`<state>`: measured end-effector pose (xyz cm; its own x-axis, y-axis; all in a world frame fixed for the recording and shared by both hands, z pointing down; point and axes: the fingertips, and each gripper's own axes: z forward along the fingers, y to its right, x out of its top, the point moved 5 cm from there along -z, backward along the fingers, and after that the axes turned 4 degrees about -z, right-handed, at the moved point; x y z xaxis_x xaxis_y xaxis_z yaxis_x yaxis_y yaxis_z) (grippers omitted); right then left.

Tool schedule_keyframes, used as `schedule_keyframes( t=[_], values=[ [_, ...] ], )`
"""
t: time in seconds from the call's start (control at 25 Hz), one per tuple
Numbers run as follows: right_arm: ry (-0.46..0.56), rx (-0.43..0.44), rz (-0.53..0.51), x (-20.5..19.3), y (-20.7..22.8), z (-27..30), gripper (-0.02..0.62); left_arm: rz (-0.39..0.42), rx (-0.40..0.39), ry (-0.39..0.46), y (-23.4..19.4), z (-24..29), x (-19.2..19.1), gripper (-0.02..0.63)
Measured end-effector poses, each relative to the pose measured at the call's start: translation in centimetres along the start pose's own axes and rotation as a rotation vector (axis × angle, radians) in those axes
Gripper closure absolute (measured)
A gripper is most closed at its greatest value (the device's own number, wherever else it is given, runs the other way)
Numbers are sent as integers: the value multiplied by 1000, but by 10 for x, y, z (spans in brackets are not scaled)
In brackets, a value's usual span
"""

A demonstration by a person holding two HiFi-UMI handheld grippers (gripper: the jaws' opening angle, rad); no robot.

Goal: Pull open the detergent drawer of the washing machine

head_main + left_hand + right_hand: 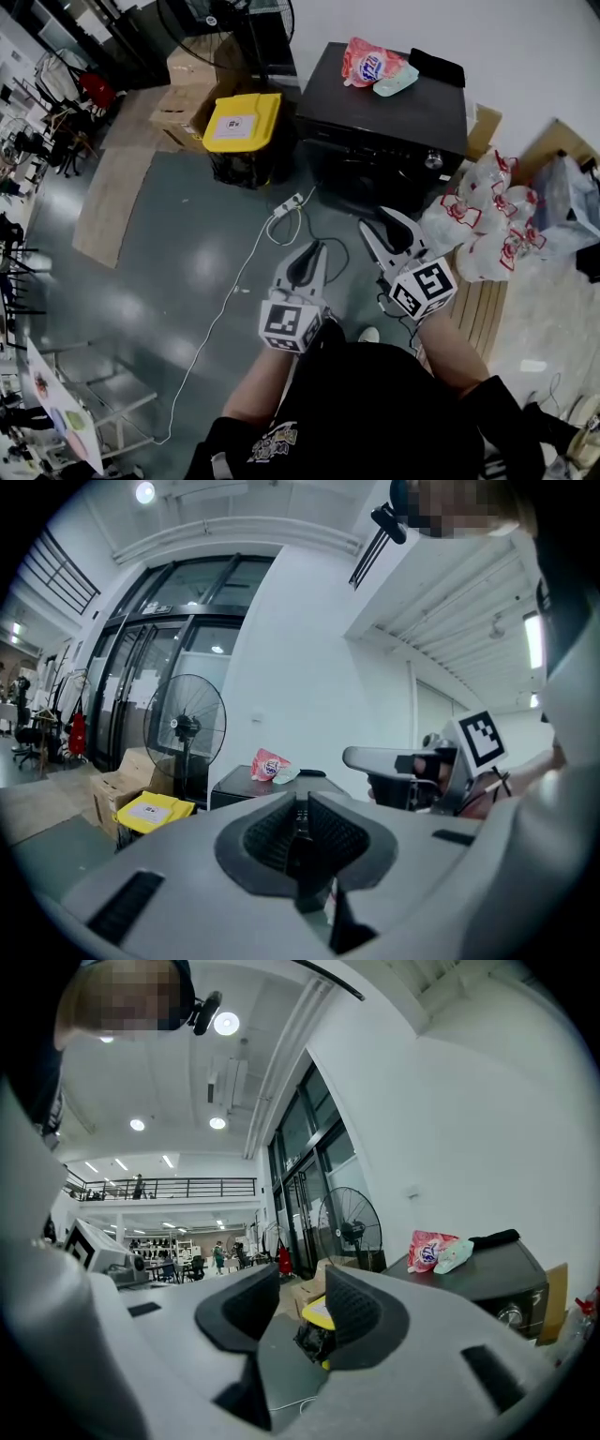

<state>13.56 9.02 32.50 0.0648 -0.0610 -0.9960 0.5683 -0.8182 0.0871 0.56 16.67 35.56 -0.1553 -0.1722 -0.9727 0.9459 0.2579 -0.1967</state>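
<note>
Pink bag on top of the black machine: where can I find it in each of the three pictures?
Head view: the pink bag is near the top edge, right of the middle.
Left gripper view: the pink bag is small, just left of the middle.
Right gripper view: the pink bag is on the right side, a little below the middle.
Shared landmark: the black washing machine that it lies on.
</note>
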Motion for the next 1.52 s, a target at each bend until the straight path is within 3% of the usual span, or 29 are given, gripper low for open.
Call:
schedule_keyframes(
  t=[0.28, 0.56, 0.64, 1.08, 1.52],
  values=[
    [6, -29, 13, -6, 8, 58, 397, 21, -33, -18, -56, 25, 6, 576],
    [-6, -70, 12, -15, 9, 114, 377, 28, -73, -42, -113, 47, 6, 370],
    [-9, -78, 9, -16, 9, 126, 374, 23, -89, -63, -124, 53, 6, 342],
    [-37, -111, 14, -31, 18, 172, 371, 62, -154, -49, -171, 81, 12, 330],
    [-102, -161, 36, -69, 81, 205, 367, 101, -139, -88, -213, 157, 2, 330]
  ],
)
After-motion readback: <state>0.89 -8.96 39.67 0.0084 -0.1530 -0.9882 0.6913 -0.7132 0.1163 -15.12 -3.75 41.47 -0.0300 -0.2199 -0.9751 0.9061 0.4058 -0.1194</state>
